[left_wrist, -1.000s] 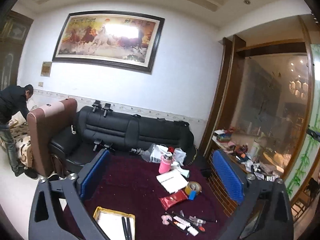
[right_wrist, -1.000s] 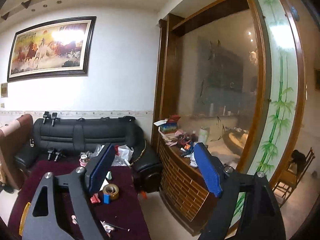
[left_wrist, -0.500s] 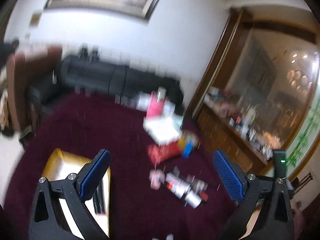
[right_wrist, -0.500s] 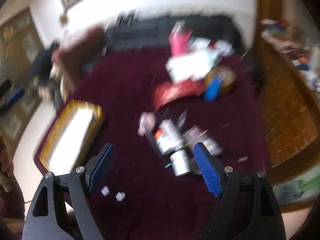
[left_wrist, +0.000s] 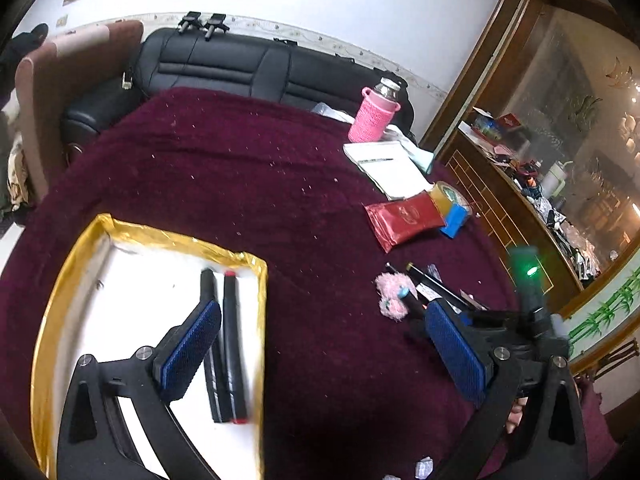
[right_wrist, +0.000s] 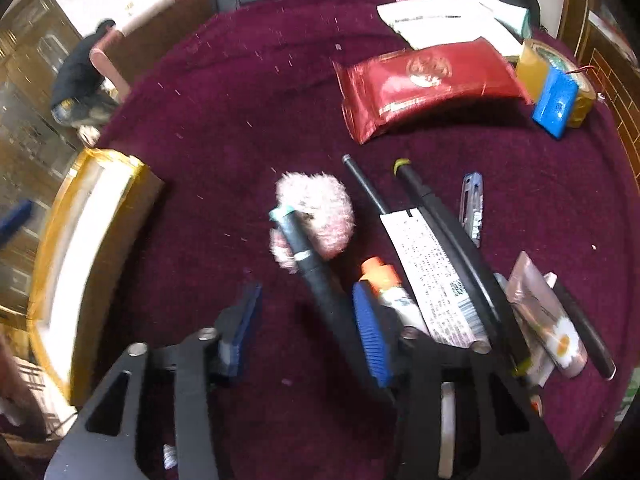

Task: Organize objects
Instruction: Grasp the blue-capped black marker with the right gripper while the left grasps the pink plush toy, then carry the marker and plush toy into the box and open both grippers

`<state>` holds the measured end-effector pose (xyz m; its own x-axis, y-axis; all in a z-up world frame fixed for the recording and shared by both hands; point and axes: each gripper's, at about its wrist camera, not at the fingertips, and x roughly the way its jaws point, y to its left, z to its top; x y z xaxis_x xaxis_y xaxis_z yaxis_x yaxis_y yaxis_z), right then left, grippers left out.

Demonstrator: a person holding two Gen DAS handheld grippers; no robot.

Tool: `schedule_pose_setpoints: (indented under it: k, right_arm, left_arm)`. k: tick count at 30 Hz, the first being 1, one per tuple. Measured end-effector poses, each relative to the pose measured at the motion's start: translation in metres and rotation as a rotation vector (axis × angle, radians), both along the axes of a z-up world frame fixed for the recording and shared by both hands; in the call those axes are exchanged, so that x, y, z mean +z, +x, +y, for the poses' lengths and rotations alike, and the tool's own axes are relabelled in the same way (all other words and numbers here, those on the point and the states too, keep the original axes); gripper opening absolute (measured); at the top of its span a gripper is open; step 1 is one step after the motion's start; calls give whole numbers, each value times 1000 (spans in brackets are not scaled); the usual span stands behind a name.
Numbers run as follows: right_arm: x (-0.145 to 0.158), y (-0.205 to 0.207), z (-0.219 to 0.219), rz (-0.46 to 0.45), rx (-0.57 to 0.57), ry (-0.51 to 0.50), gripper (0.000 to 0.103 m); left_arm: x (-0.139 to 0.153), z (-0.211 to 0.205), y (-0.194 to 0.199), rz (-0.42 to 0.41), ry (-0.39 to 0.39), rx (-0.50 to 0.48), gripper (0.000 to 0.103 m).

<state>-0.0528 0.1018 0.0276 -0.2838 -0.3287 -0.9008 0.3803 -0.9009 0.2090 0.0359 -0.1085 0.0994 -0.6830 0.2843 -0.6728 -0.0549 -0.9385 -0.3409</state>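
Left wrist view: the left gripper (left_wrist: 320,344) hangs with jaws wide apart and nothing between them, above the near edge of the gold-rimmed tray (left_wrist: 64,280). Two black pens (left_wrist: 226,344) already lie in the tray, so the sorting appears partly done; this gripper has no evident job until the next item arrives. Right wrist view: the right gripper (right_wrist: 306,328) is closing around a dark pen with a teal tip (right_wrist: 316,264), which lies on the maroon cloth (right_wrist: 224,128) with its far end over a pink fluffy ornament (right_wrist: 320,212). The pen sits between the pads close to the right one; contact cannot be confirmed, so treat it as not yet gripped. The step in hand is judged to be the pickup; the next move calls for completing closure, lifting clear of the ornament, then carrying toward the tray. Writing: the white printed label (right_wrist: 436,280) and the red foil packet (right_wrist: 428,84) carry print too small to read.
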Motion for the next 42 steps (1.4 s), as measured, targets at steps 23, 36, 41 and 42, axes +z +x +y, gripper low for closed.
schedule_pose_setpoints:
  k: [23,36,41,42]
  right_arm:
    - [-21,66,82,71,-40,-305,14]
    - [-28,61,93,53,-48,-427,14]
    - [-24,66,84,97,-56,-372,14]
    - [-22,68,80,111,-57,-342,14]
  left_arm:
    - [-70,130,-102,-137,-269,-81,100]
    - [-85,167,-104,-142,-332,-223,32]
    - [-43,130,-67,-81,-237,-176,32]
    - [-34,122,-60,-70,-216,-161,32]
